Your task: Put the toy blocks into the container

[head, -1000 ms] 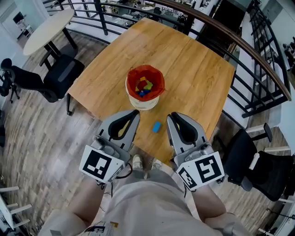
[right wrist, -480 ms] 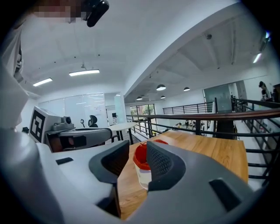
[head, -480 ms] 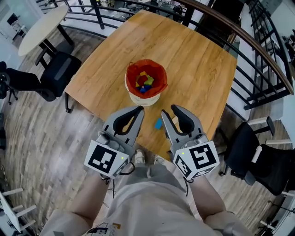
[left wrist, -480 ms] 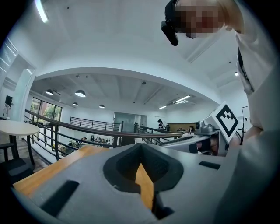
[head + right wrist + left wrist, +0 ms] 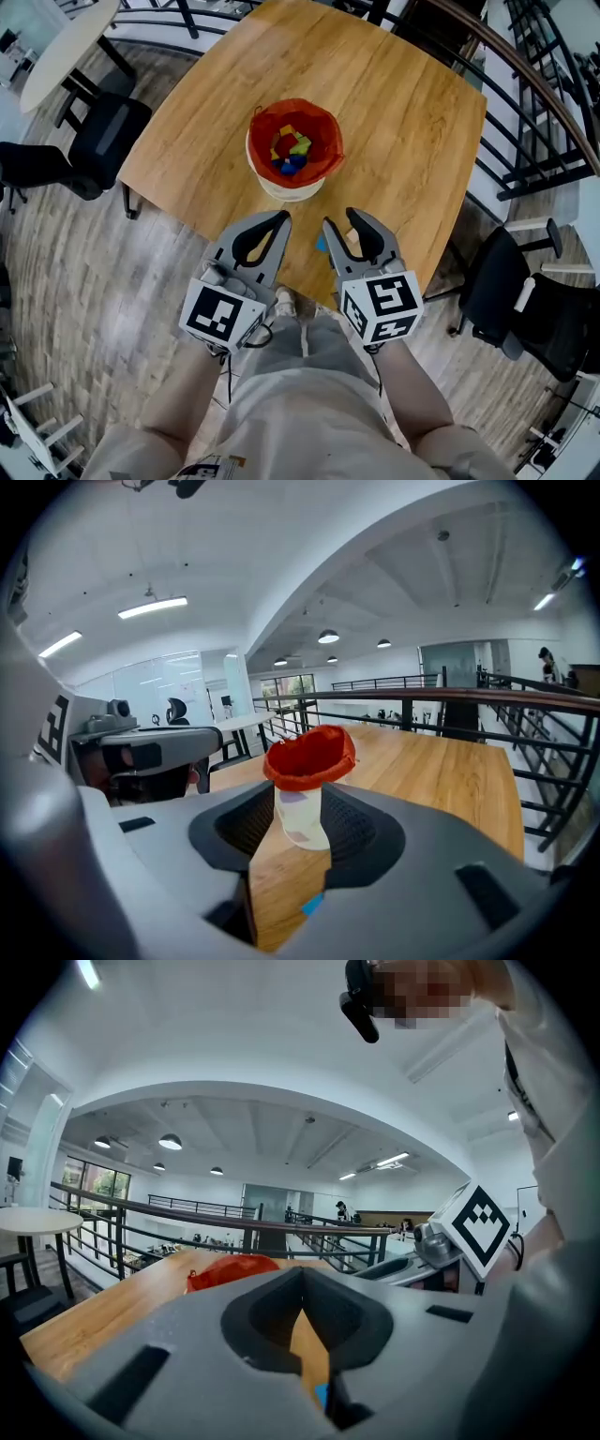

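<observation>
right gripper [image 5: 338, 218] fingers just opening, standing apart, blue block [image 5: 312, 905] lying on tabletop [image 5: 403, 112] low in their gap, untouched, container [image 5: 286, 190] sitting ahead, left gripper [image 5: 281, 217] fingers resting together

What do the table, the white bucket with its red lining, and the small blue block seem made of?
Square wooden-look table: wood or laminate, satin, grain lines visible. Round white bucket: probably plastic, smooth pale wall. Its red liner: likely thin plastic film, crinkled, folded over the rim. Small blue block: perhaps plastic or foam; too little shows to tell.
</observation>
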Demonstrator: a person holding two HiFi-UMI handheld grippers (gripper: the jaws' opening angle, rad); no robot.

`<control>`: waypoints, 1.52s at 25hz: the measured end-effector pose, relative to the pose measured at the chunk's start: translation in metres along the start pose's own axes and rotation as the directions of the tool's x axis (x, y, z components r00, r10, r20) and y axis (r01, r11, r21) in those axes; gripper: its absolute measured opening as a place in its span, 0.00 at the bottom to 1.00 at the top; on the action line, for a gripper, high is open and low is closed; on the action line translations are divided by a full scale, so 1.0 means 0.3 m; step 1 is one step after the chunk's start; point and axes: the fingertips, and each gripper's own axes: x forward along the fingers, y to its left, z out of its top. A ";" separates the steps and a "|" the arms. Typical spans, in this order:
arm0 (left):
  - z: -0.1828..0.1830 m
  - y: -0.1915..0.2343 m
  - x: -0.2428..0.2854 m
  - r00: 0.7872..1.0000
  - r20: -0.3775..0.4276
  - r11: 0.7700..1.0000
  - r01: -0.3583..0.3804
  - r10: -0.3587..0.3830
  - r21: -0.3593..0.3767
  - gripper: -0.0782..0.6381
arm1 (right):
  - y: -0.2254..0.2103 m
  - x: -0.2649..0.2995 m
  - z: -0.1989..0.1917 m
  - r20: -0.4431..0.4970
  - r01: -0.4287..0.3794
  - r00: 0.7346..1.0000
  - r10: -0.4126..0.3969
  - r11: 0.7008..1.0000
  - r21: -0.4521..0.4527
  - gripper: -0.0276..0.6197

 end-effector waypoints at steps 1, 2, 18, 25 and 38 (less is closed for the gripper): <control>-0.020 0.007 0.008 1.000 -0.009 1.000 0.002 -0.002 0.001 0.13 | -0.004 0.015 -0.024 -0.015 0.007 1.000 -0.007 1.000 0.007 0.27; -0.039 0.014 0.016 1.000 -0.018 1.000 0.004 -0.004 -0.001 0.13 | -0.008 0.028 -0.047 -0.030 0.014 0.999 -0.013 1.000 0.013 0.27; -0.329 0.060 0.121 0.986 -0.159 0.998 0.048 -0.055 -0.045 0.13 | -0.127 0.191 -0.368 -0.190 0.142 0.976 -0.102 0.968 0.209 0.28; -0.419 0.060 0.170 0.977 -0.199 0.996 0.062 -0.073 -0.065 0.13 | -0.172 0.237 -0.493 -0.261 0.210 0.955 -0.140 0.942 0.263 0.28; -0.655 0.035 0.237 0.942 -0.312 0.988 0.090 -0.126 -0.125 0.13 | -0.196 0.289 -0.720 -0.392 0.285 0.908 -0.146 0.902 0.324 0.30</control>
